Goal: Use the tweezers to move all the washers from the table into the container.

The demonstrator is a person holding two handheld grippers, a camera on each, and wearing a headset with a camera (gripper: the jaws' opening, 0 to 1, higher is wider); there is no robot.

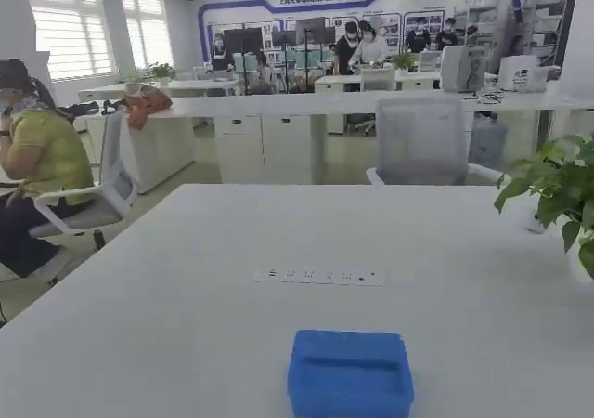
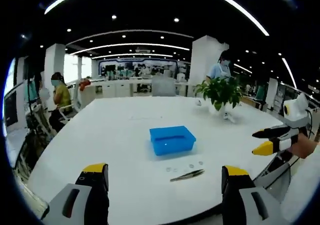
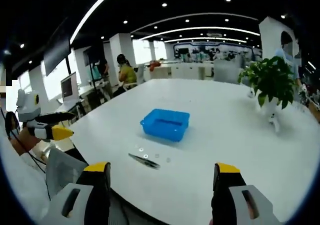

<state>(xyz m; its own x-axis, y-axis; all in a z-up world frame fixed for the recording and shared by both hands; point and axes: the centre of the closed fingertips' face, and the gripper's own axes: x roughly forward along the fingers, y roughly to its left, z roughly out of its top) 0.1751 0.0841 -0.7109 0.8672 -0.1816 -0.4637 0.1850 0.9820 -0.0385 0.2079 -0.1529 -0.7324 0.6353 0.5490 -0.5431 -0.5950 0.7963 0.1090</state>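
A blue container (image 1: 349,372) stands on the white table (image 1: 167,325) near its front edge. In the left gripper view the container (image 2: 172,139) sits ahead, with the metal tweezers (image 2: 187,175) and several small washers (image 2: 184,168) lying on the table in front of it. My left gripper (image 2: 165,185) is open, held back from the table edge with nothing between its jaws. In the right gripper view the tweezers (image 3: 144,160) and washers (image 3: 150,152) lie in front of the container (image 3: 166,124). My right gripper (image 3: 160,185) is open and holds nothing.
A potted plant (image 1: 557,190) stands at the table's right side. A power strip (image 1: 320,275) is set into the table's middle. A grey chair (image 1: 422,144) stands at the far edge, and a seated person (image 1: 37,158) is at the left. The right gripper (image 2: 272,140) enters the left gripper view.
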